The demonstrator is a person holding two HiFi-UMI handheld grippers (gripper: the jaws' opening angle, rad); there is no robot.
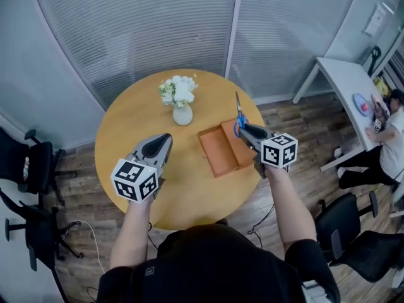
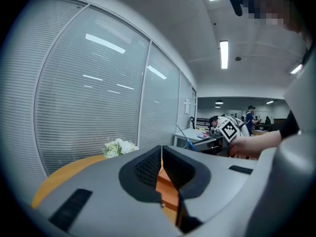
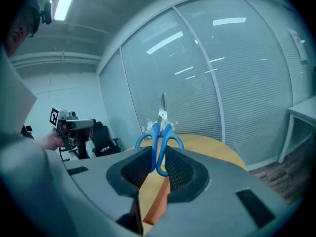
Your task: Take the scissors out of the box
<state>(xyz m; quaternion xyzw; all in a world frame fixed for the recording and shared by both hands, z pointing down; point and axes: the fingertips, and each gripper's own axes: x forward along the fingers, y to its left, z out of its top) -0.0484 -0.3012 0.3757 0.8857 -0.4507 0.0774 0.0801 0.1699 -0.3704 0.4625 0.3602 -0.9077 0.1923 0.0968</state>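
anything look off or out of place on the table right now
Nothing spilled or broken. The only thing out of its place is the scissors: the right gripper clamps their blue handles, blades pointing away, close to the open orange box. The flower vase stands upright on the table.

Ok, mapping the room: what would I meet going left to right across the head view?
Black office chair, left gripper, vase of flowers, box, white desk. The right gripper, holding scissors, overlaps the box.
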